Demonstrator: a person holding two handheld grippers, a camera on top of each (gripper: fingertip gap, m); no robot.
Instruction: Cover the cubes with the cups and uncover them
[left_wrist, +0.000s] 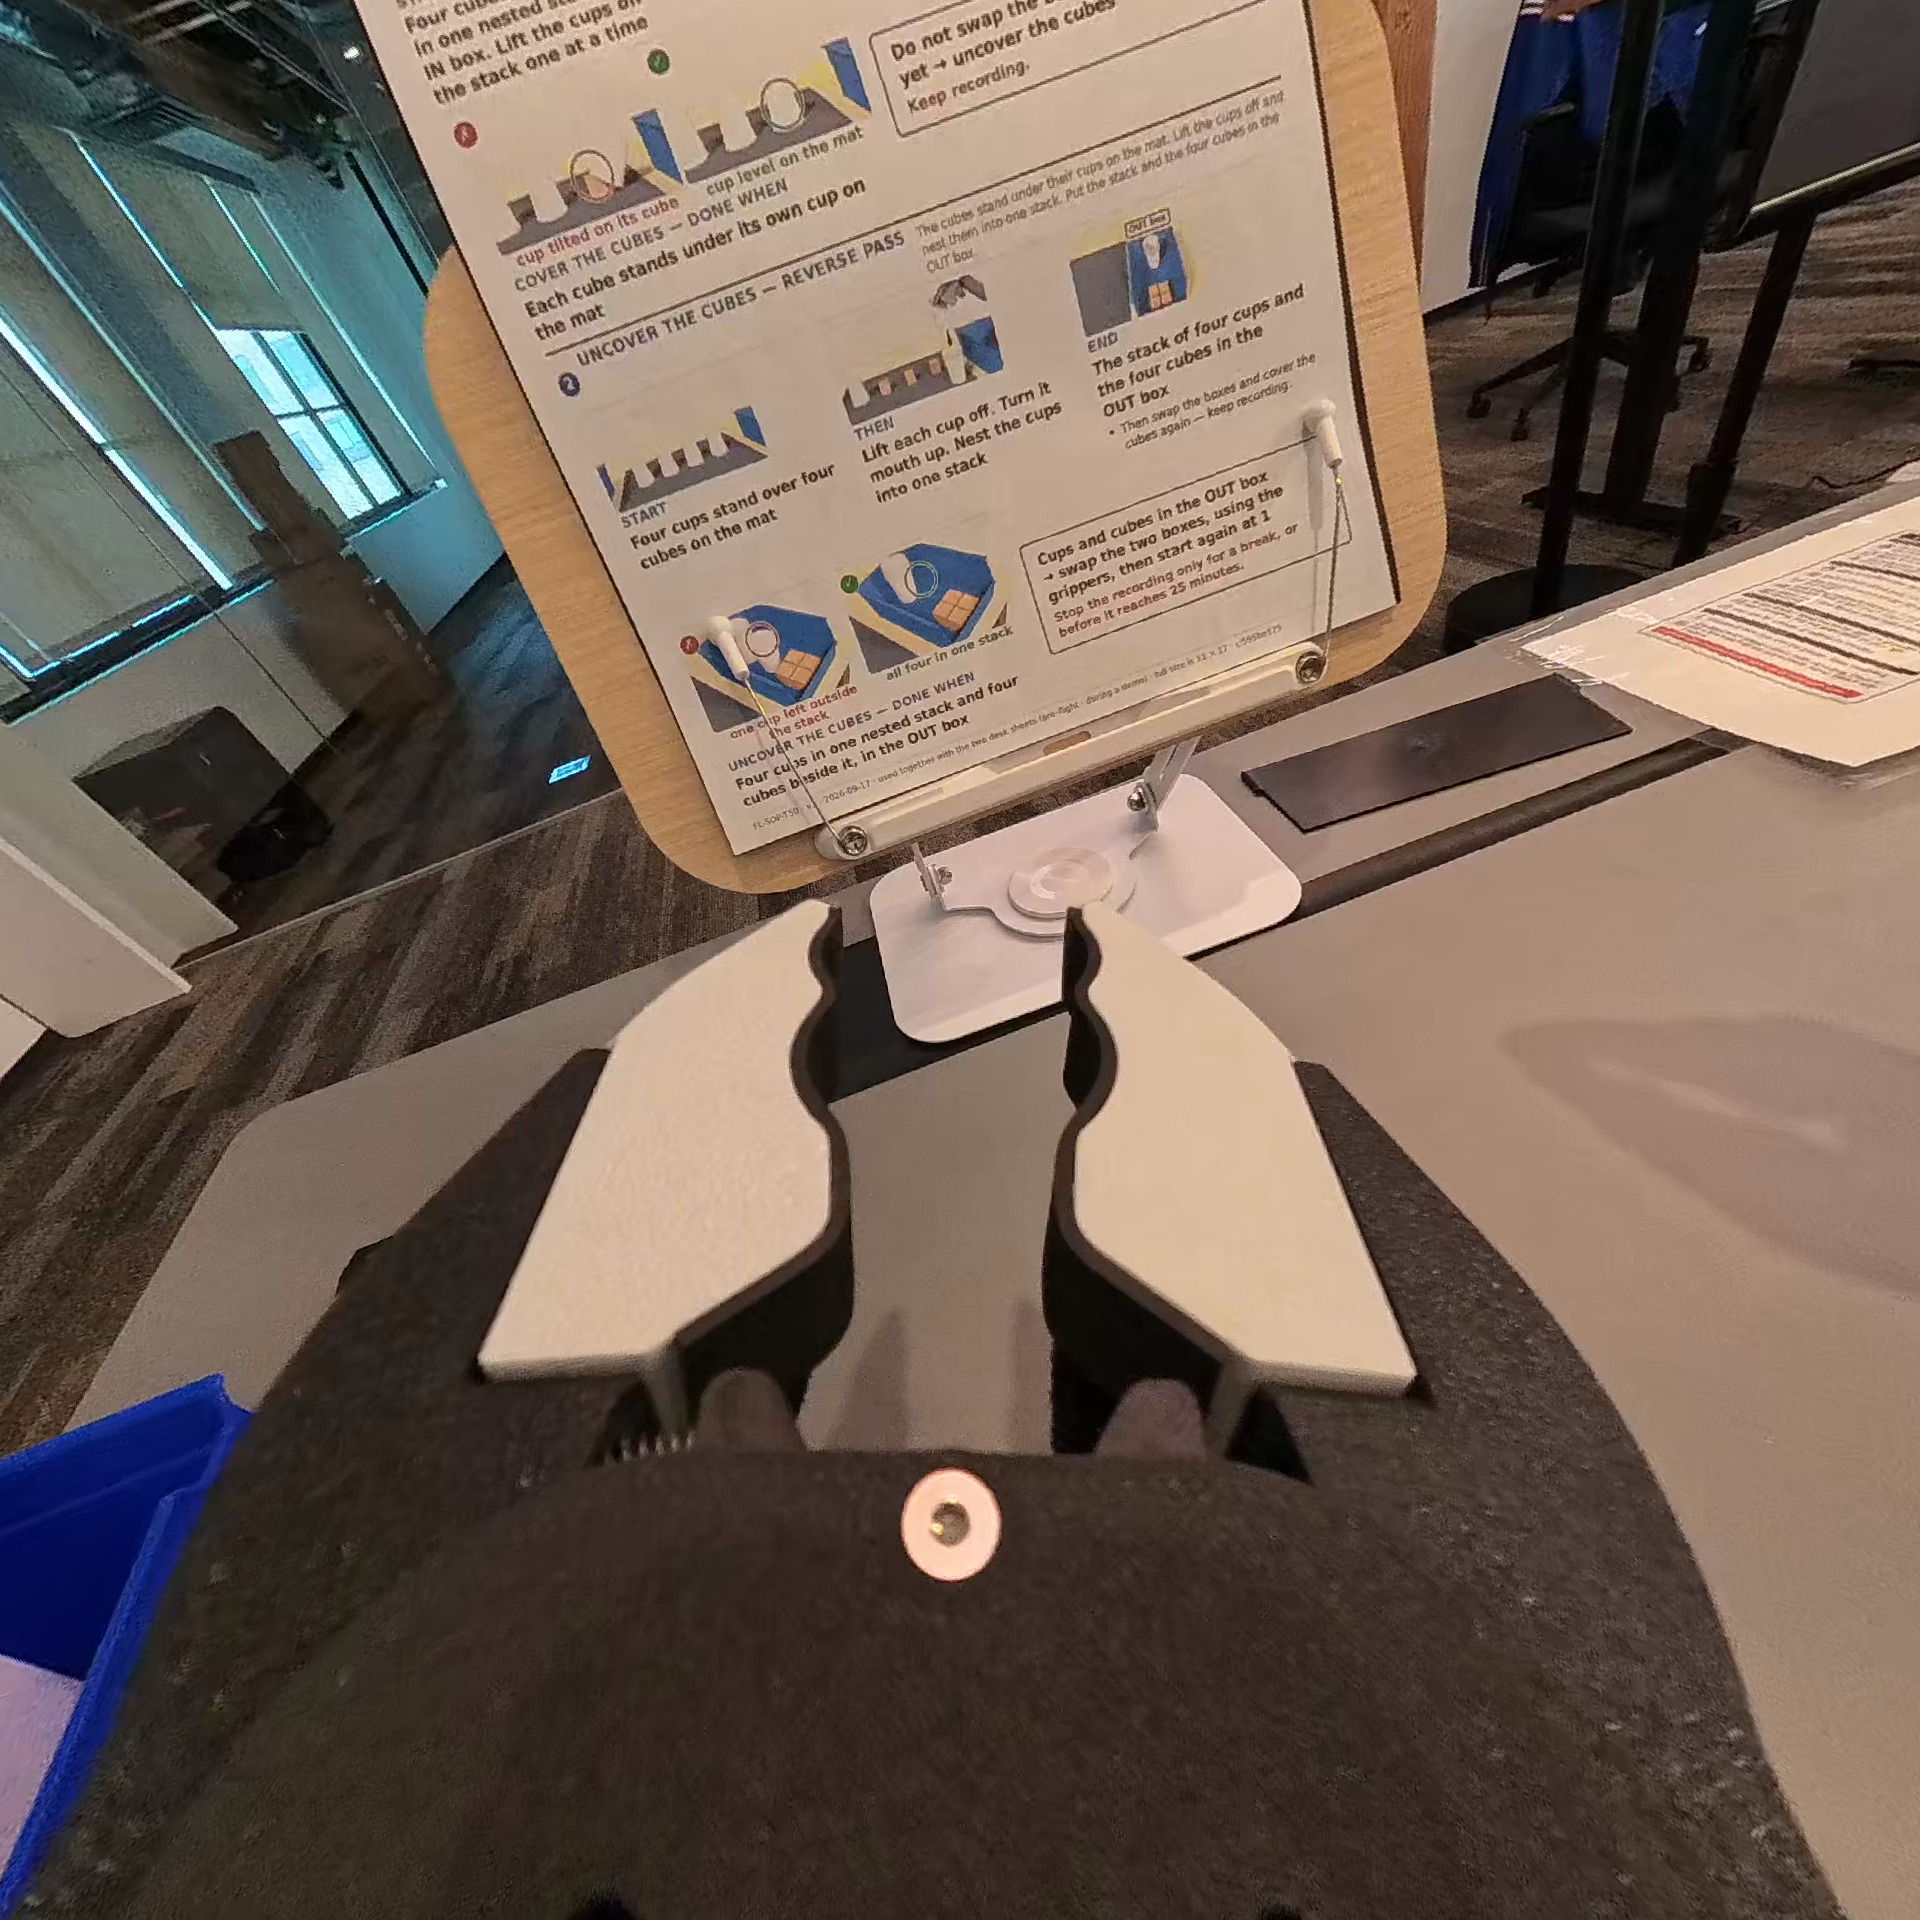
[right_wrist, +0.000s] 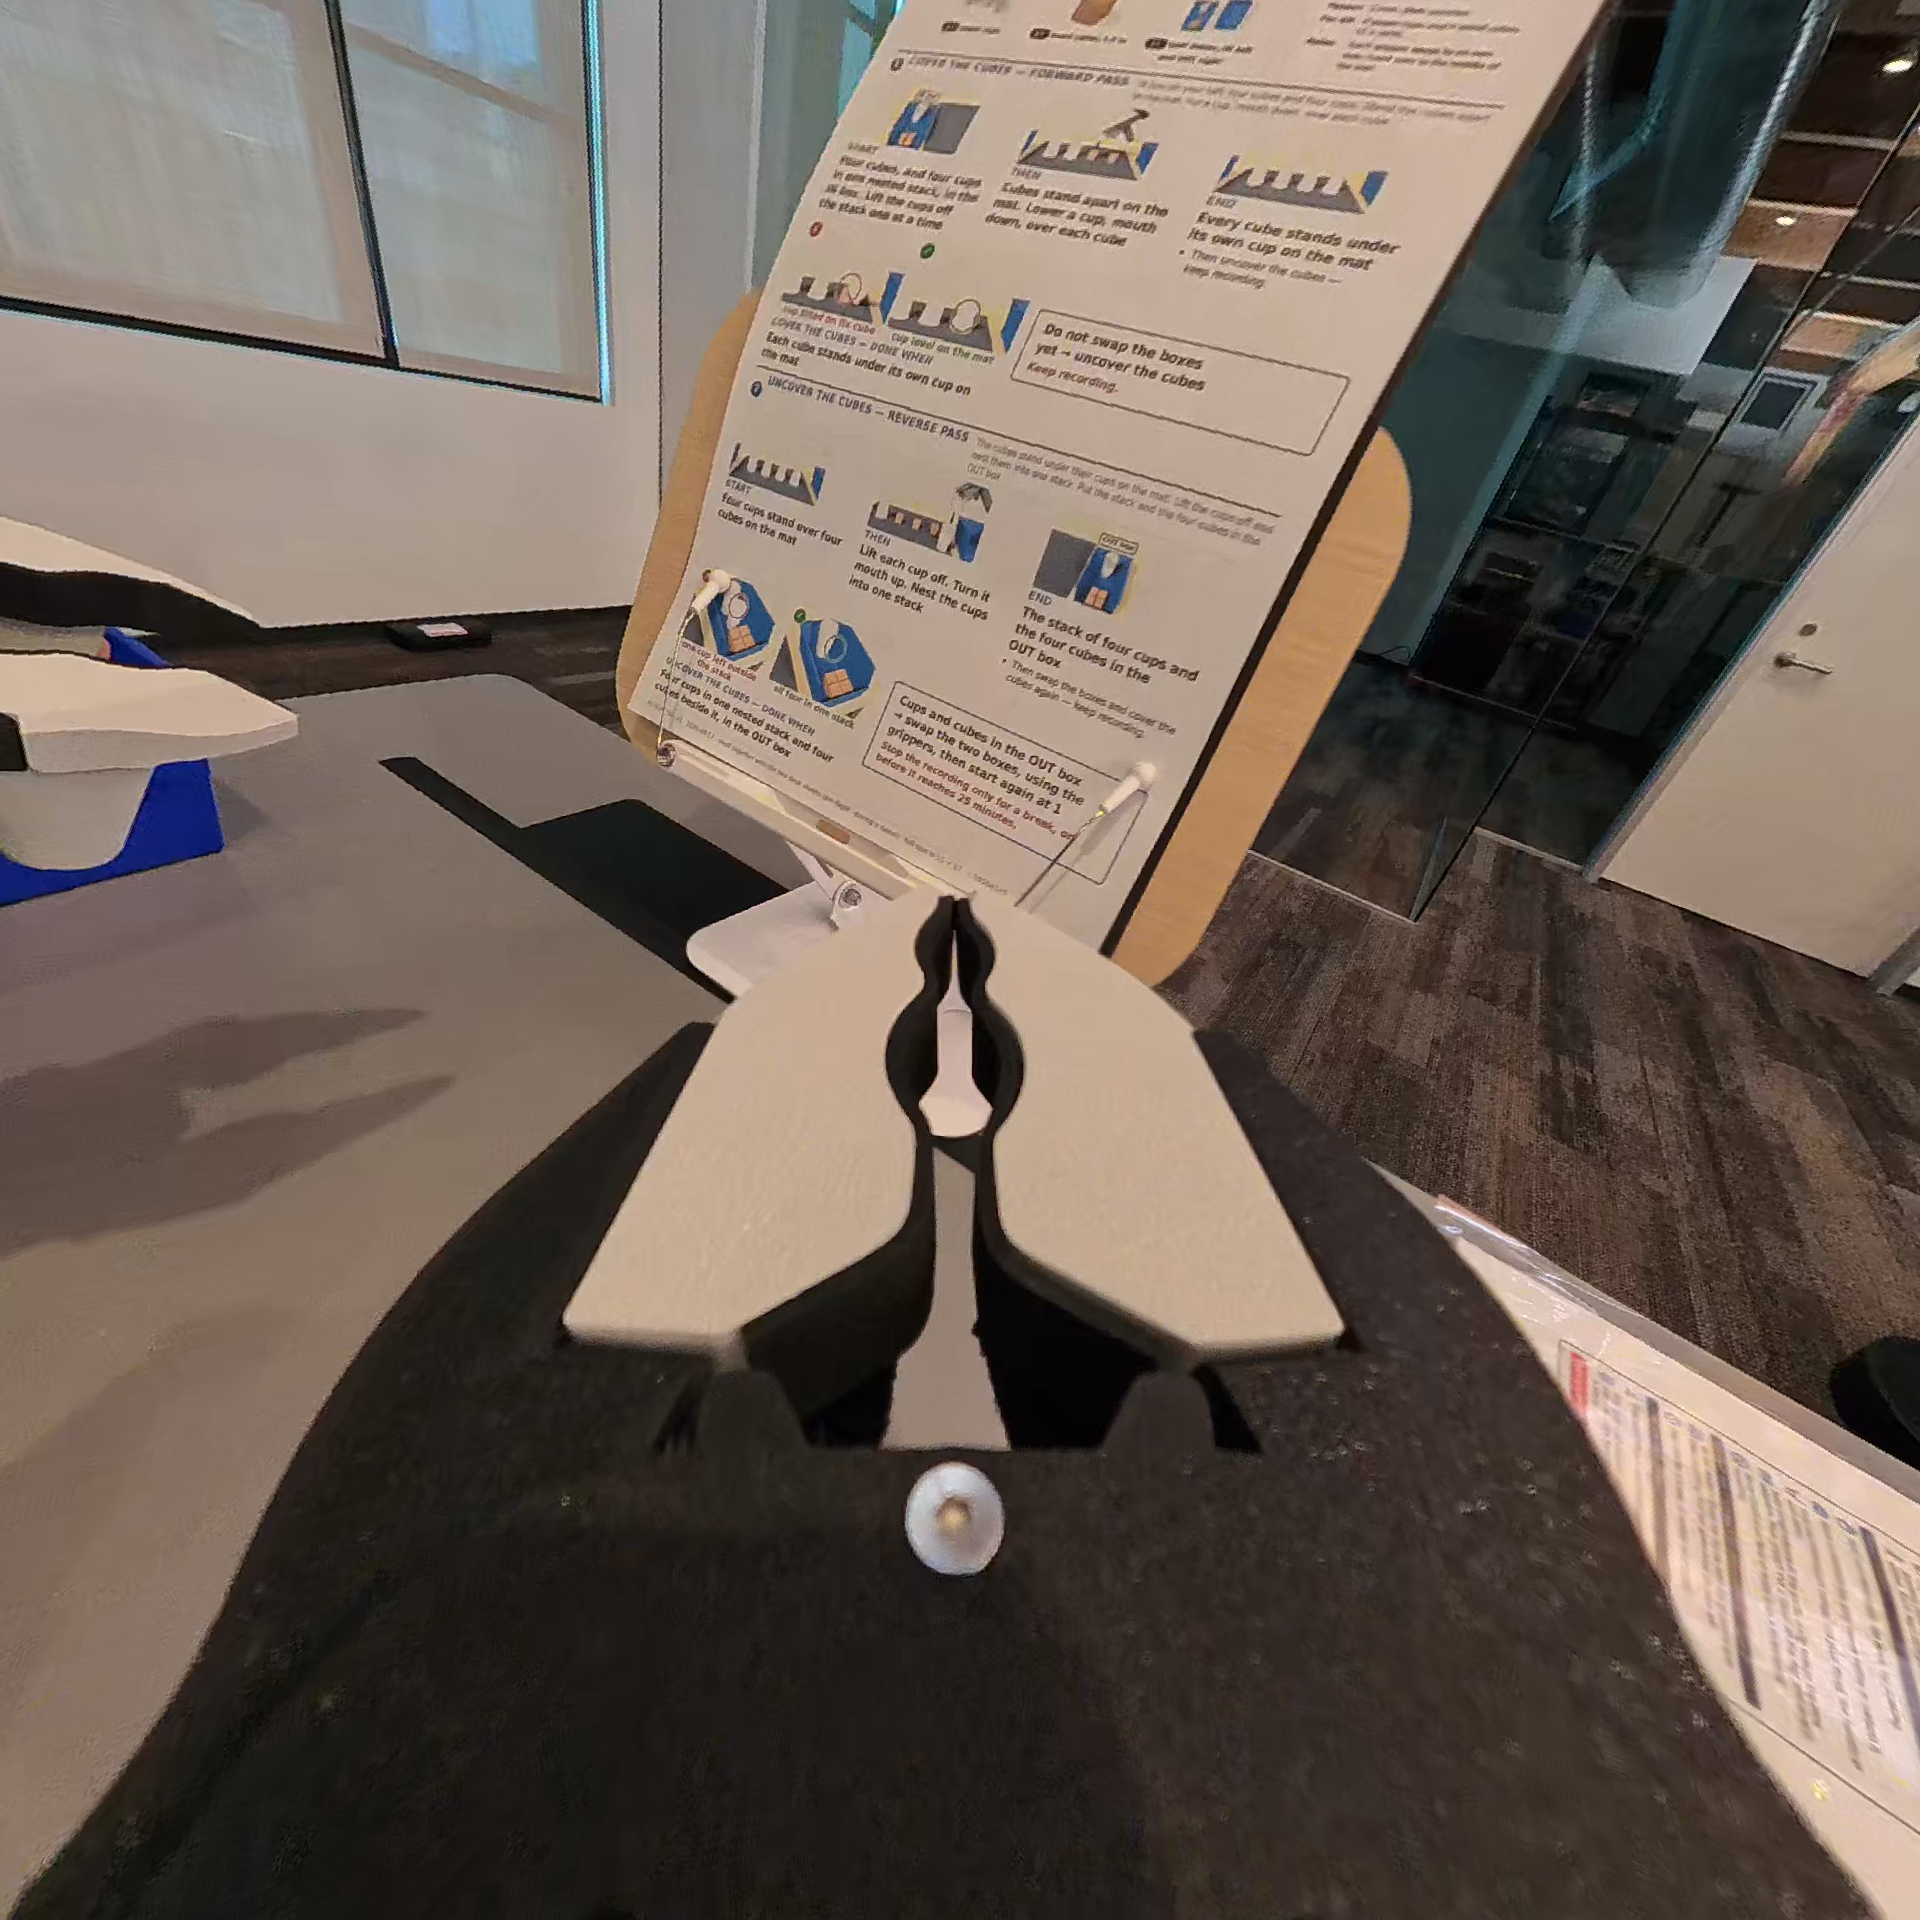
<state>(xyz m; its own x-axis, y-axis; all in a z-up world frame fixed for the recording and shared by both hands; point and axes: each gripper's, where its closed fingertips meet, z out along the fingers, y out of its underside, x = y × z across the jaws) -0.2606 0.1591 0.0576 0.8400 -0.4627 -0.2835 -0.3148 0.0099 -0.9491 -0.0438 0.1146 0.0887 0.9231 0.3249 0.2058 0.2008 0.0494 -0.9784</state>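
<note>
Above the desk (left_wrist: 1558, 1039), left hand-held gripper (left_wrist: 945, 935) stood released, right hand-held gripper (right_wrist: 954, 914) clenched empty (cups, cubes unseen; progress indeterminate).

Grey bench with a few things parked on it

The bench (left_wrist: 1558, 1091) is plain matte grey. In the left wrist view, a dark mat (left_wrist: 935, 1164) lies flat at centre, the white base of the sheet stand (left_wrist: 1226, 883) sits on the bench at 12 o'clock, a black strip (left_wrist: 1434, 748) at 1 o'clock, a printed sheet in plastic (left_wrist: 1766, 644) at 2 o'clock, and a blue box (left_wrist: 94, 1558) at 8 o'clock.
</note>
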